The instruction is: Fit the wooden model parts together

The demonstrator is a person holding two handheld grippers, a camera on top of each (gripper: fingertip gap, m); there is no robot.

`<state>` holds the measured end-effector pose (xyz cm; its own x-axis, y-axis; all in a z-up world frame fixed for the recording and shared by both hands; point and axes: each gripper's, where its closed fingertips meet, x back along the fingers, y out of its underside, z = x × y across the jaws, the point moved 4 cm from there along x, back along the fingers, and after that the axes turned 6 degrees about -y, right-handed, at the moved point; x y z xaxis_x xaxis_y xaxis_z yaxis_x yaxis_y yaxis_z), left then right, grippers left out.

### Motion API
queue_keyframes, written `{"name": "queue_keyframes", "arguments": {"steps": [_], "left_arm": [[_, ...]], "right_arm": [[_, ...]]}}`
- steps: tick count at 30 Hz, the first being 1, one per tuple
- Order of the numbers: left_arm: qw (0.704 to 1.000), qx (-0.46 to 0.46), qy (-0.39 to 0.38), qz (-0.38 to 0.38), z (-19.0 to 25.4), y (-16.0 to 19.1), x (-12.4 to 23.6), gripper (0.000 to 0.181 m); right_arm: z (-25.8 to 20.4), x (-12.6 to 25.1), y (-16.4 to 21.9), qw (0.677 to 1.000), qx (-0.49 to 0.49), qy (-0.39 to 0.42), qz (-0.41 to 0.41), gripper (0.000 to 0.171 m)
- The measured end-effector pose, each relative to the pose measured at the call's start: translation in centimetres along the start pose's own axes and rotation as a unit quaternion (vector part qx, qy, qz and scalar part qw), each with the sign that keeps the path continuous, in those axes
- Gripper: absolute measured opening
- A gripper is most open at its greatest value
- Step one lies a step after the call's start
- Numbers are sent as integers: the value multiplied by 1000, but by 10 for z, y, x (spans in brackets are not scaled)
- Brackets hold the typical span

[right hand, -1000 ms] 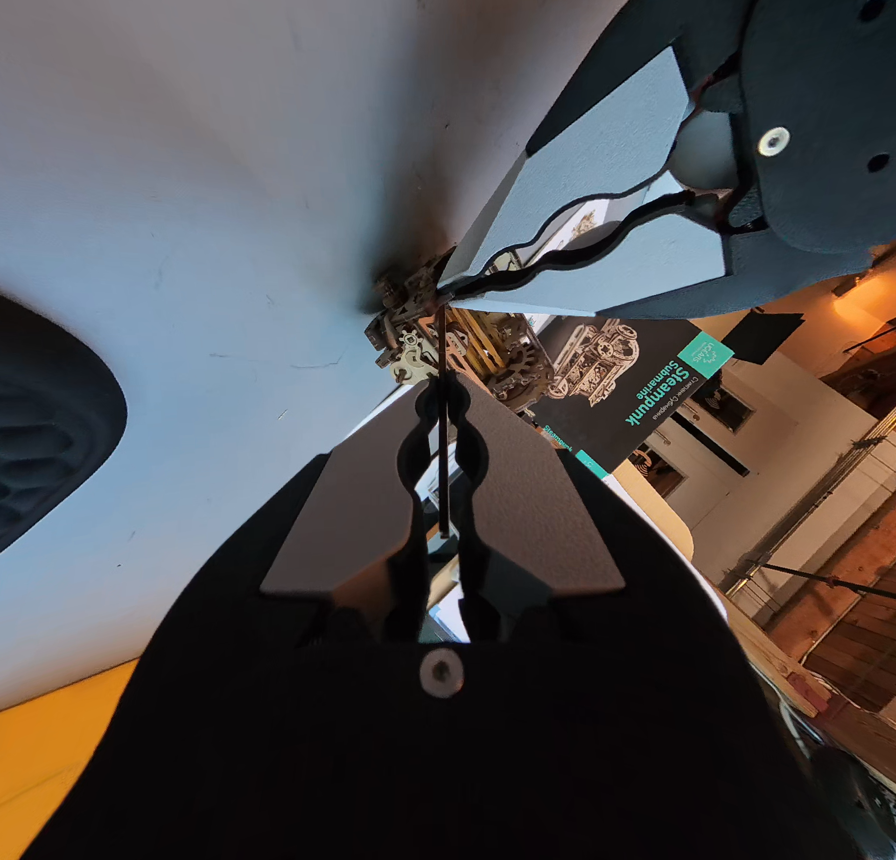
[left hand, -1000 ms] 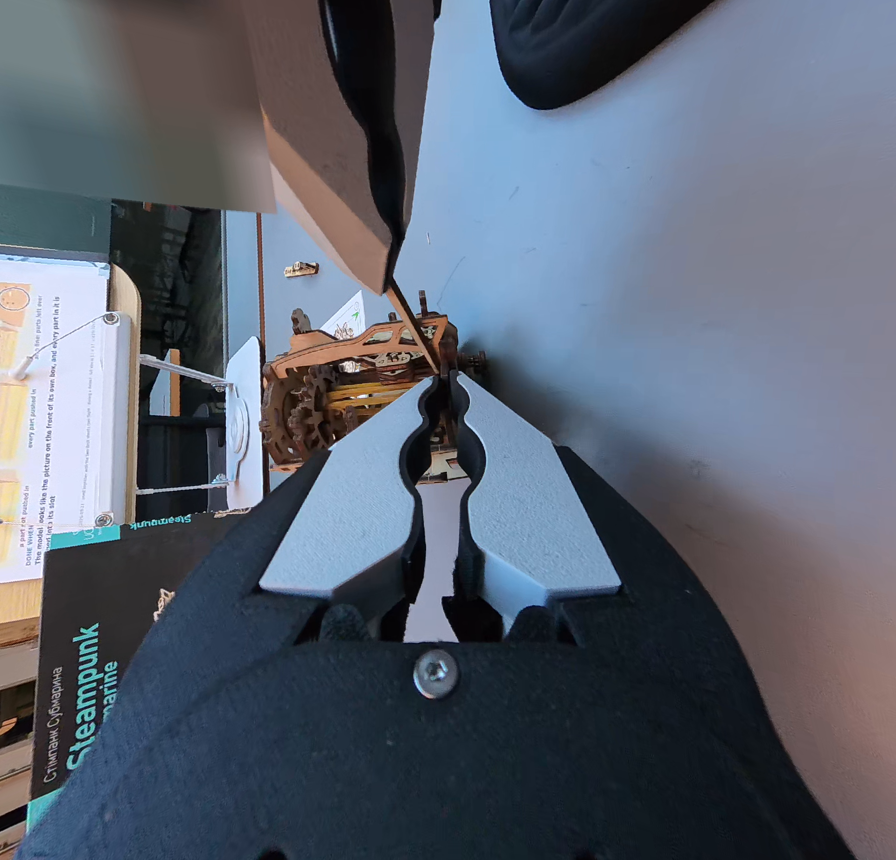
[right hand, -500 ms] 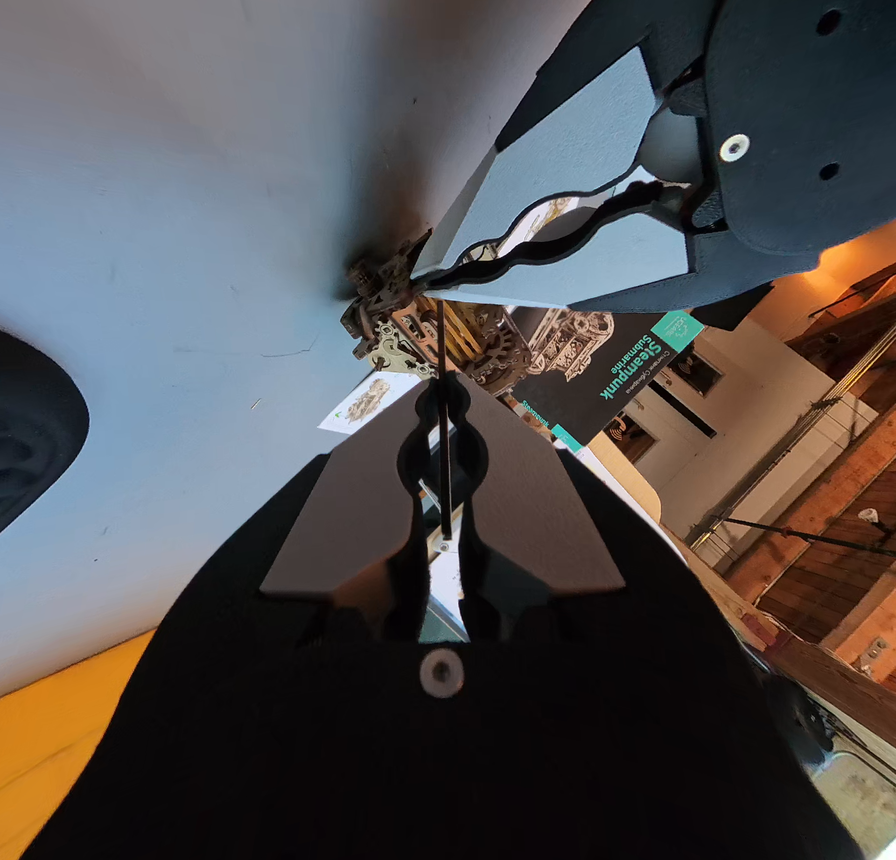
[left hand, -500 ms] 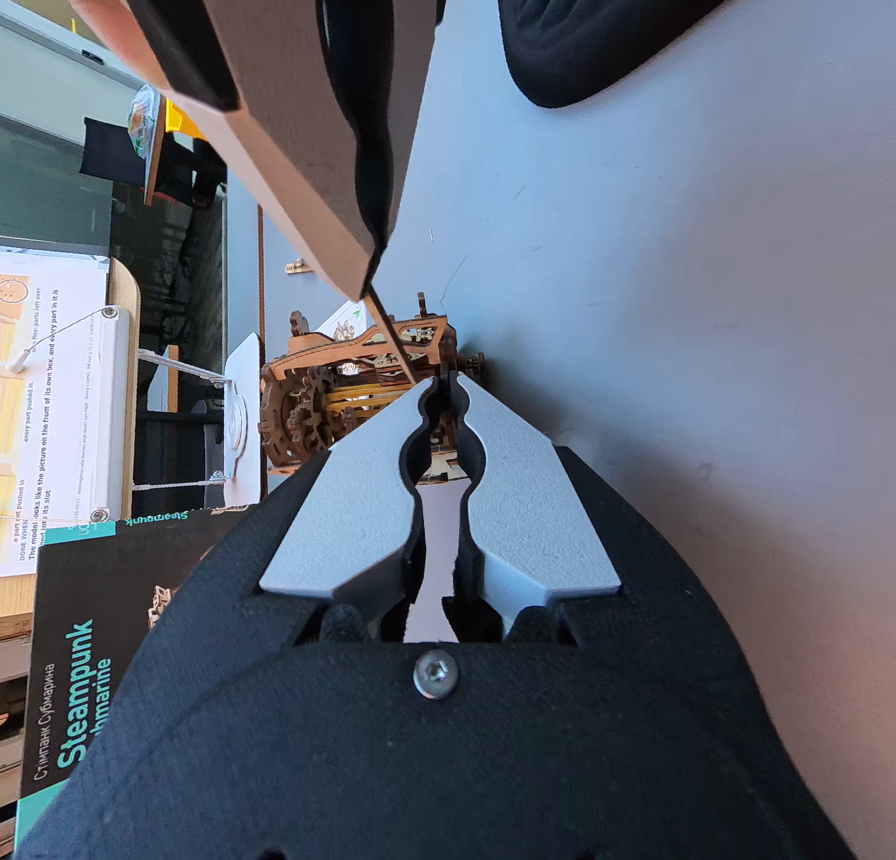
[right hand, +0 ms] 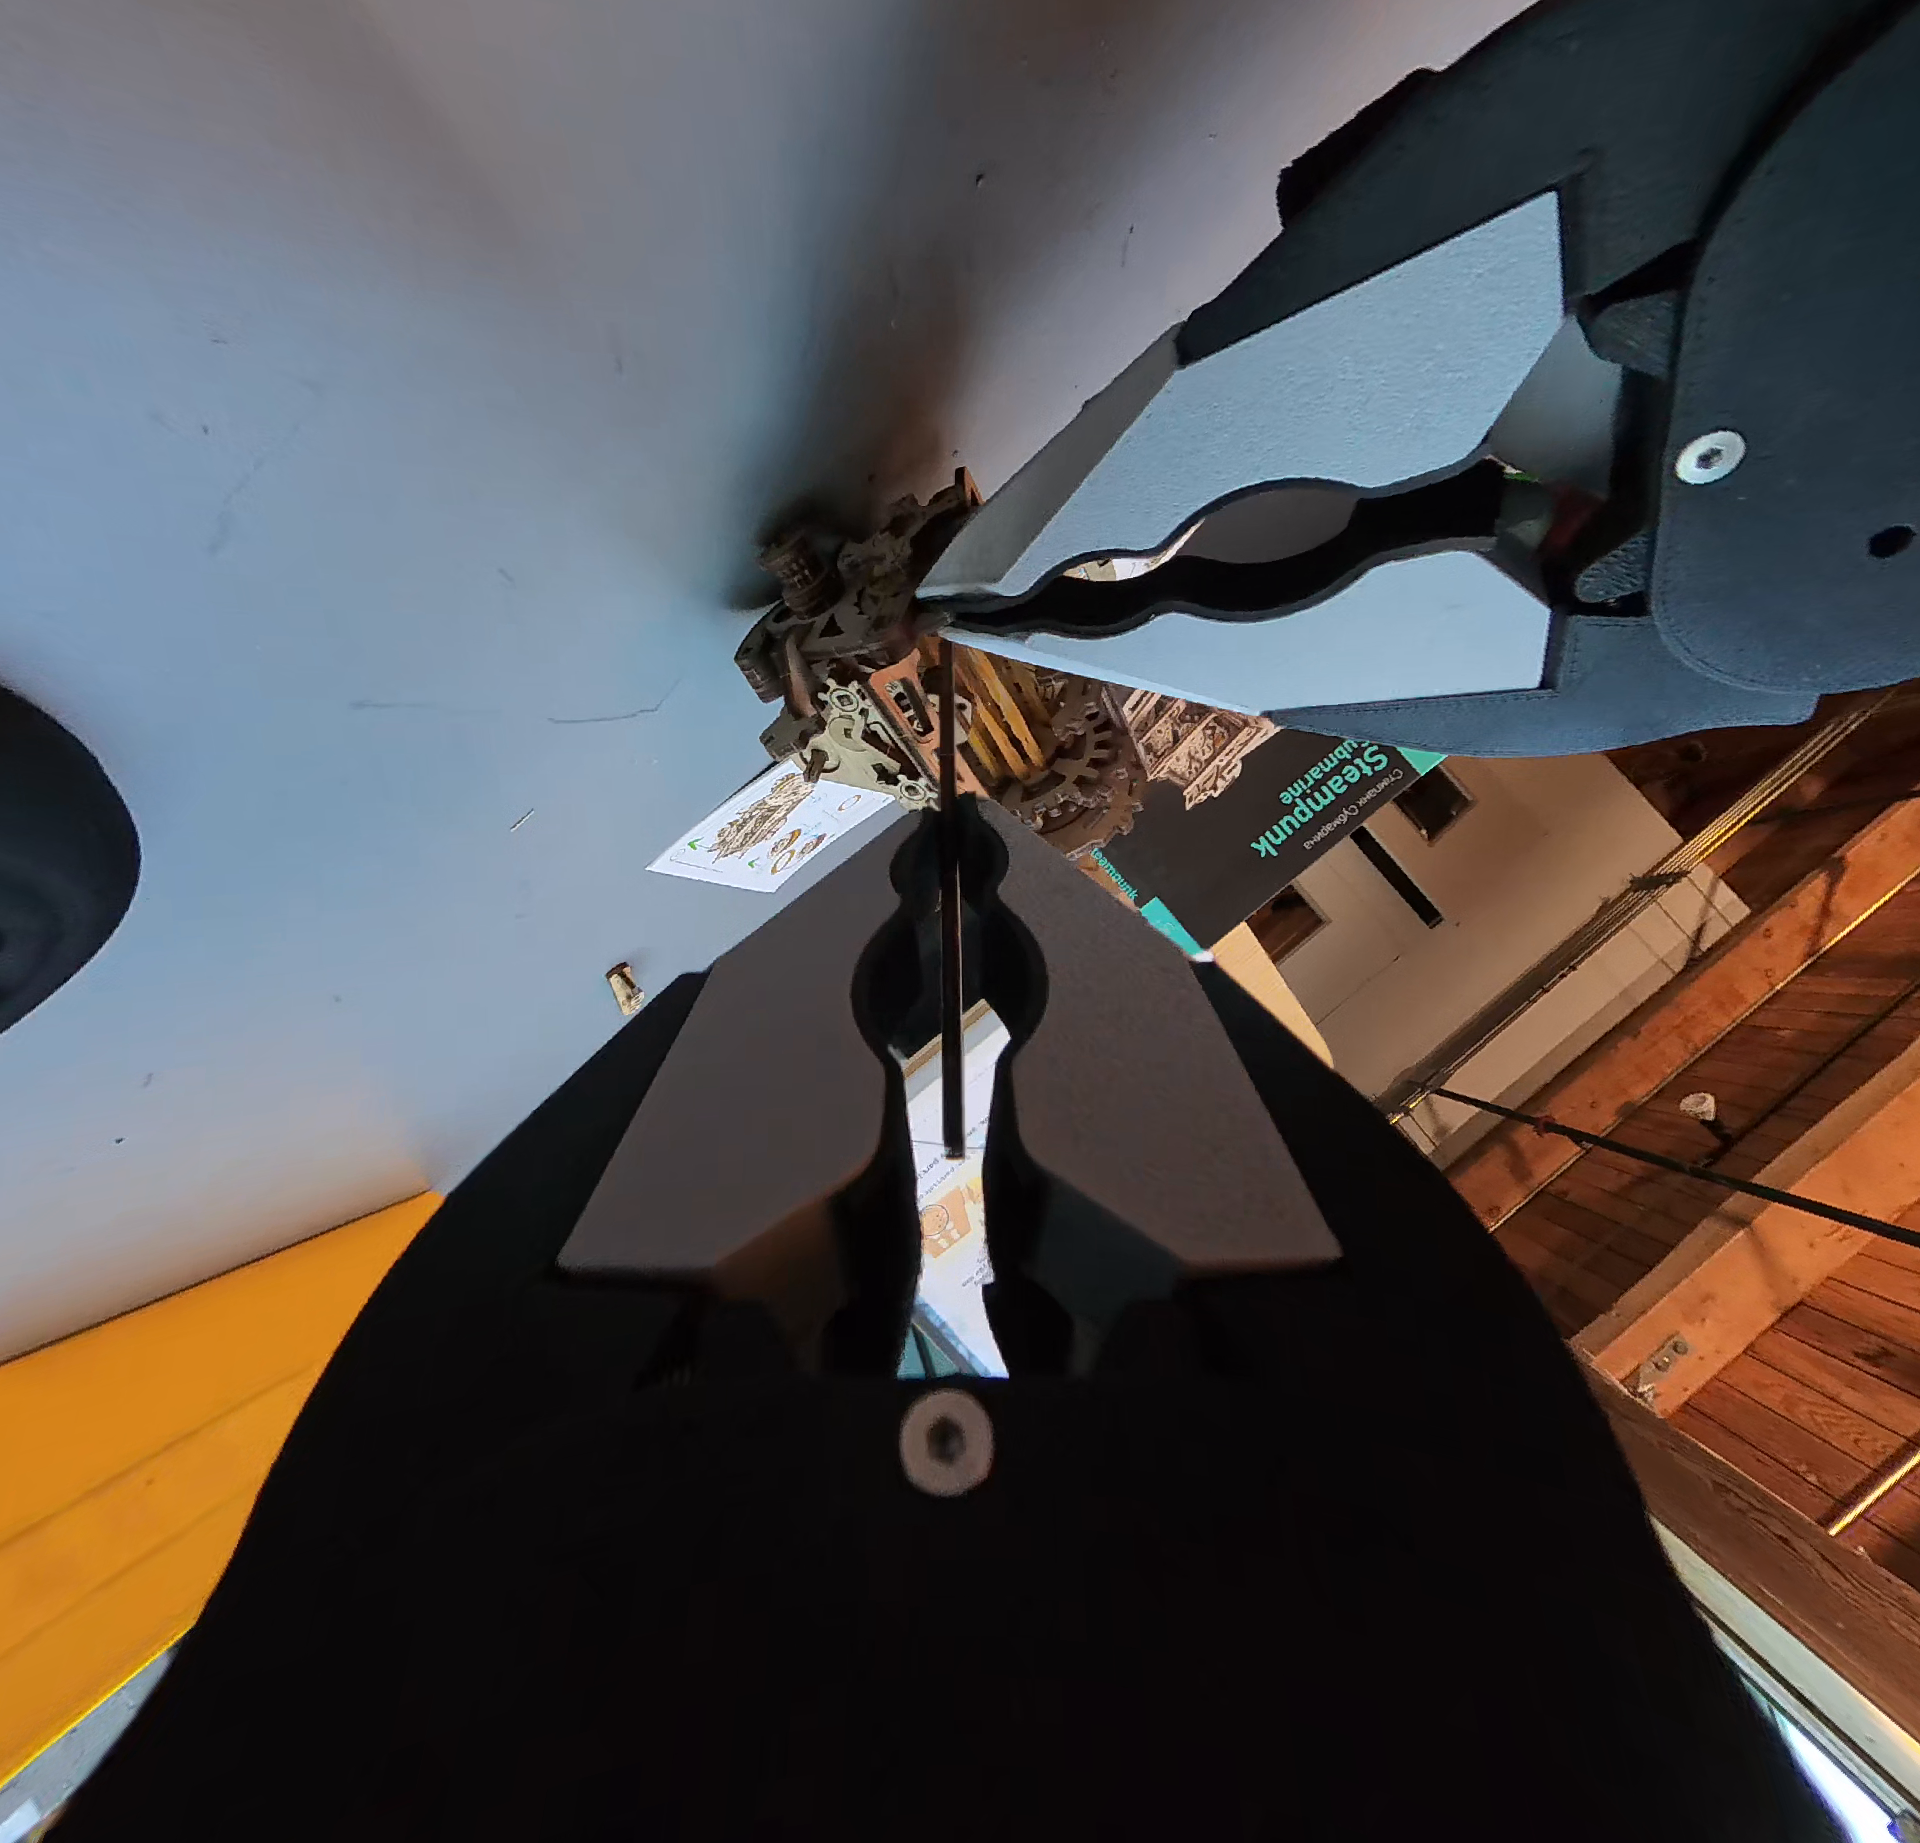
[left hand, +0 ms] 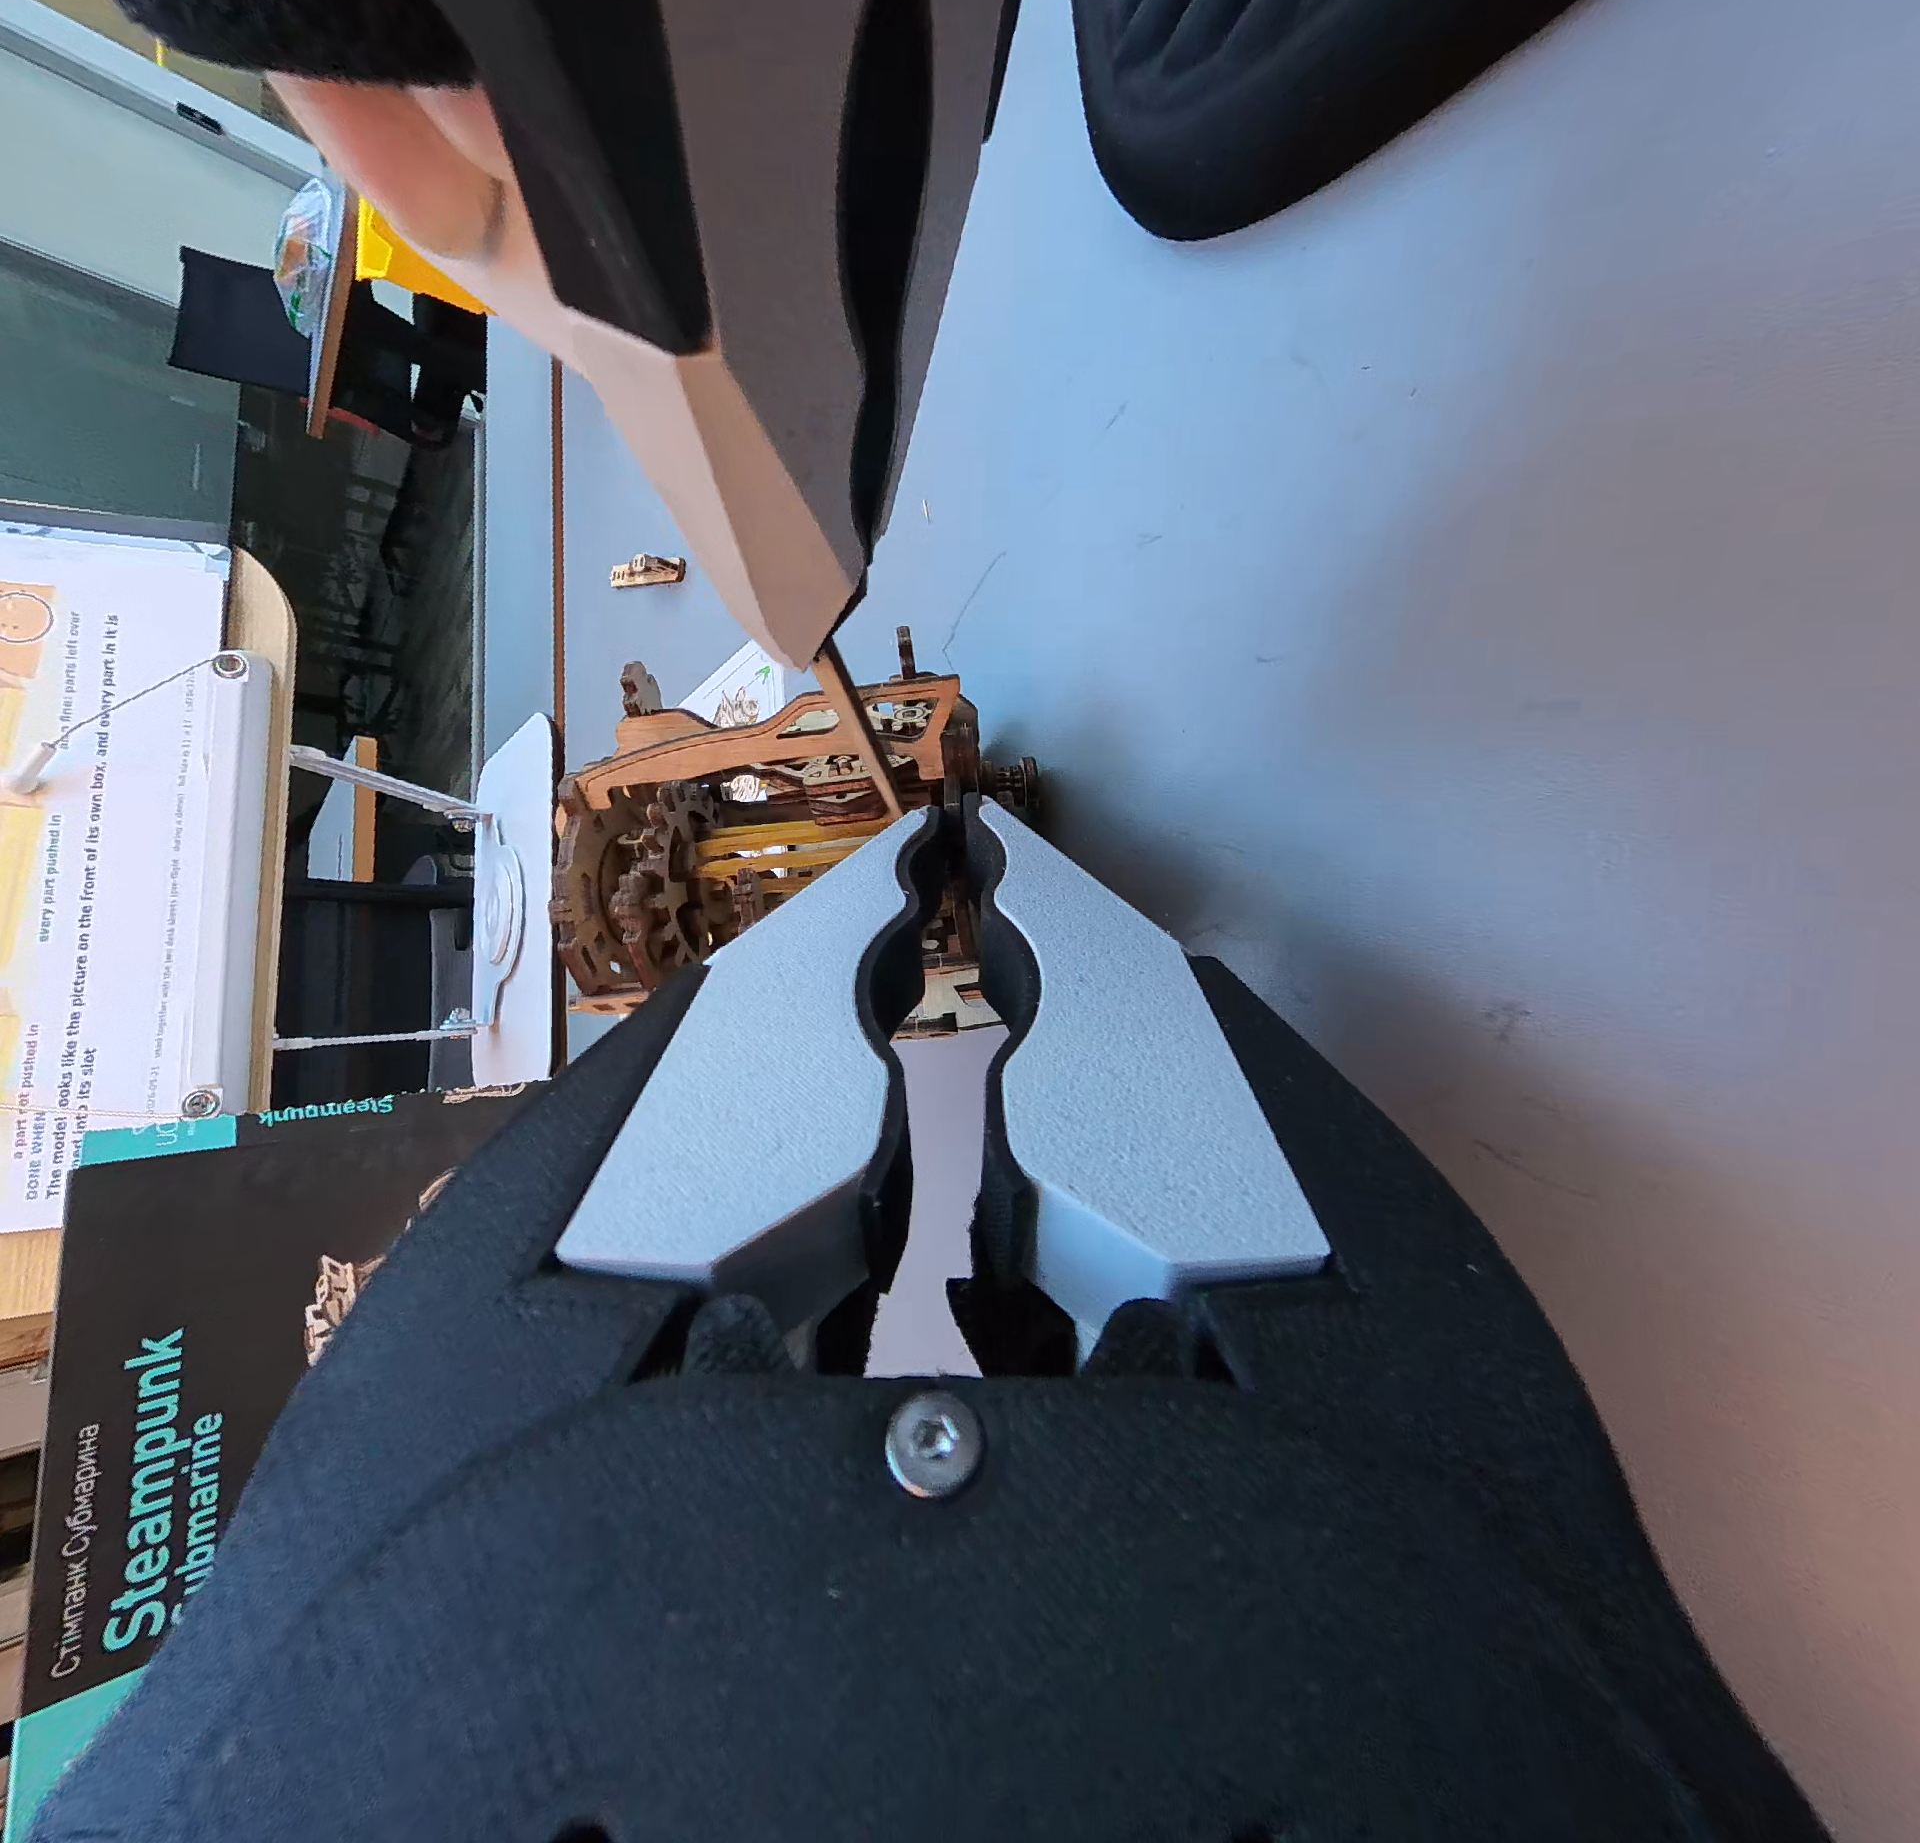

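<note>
The brown laser-cut wooden gear model (left hand: 769,837) stands on the pale grey table (left hand: 1455,650); it looks light, stiff and brittle, best held by its outer frame, not the gears. The left gripper (left hand: 948,825), grey-fingered, is nearly closed, pinching the model's table-side edge. The right gripper (right hand: 951,827) is clamped on a thin dark wooden rod (right hand: 950,920) whose tip touches the model; it would snap easily. Behind the model lie a black printed box (left hand: 156,1378), an instruction sheet (right hand: 774,832) and a small loose wooden piece (left hand: 646,572).
</note>
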<state>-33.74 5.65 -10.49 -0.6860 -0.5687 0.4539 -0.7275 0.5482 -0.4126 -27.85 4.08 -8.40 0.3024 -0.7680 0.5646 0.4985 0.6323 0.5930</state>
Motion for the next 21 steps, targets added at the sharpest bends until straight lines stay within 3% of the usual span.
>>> {"name": "queue_keyframes", "arguments": {"steps": [21], "left_arm": [[1000, 10, 4, 2, 3, -4, 2, 0]], "right_arm": [[3, 5, -7, 996, 70, -29, -42, 1]]}}
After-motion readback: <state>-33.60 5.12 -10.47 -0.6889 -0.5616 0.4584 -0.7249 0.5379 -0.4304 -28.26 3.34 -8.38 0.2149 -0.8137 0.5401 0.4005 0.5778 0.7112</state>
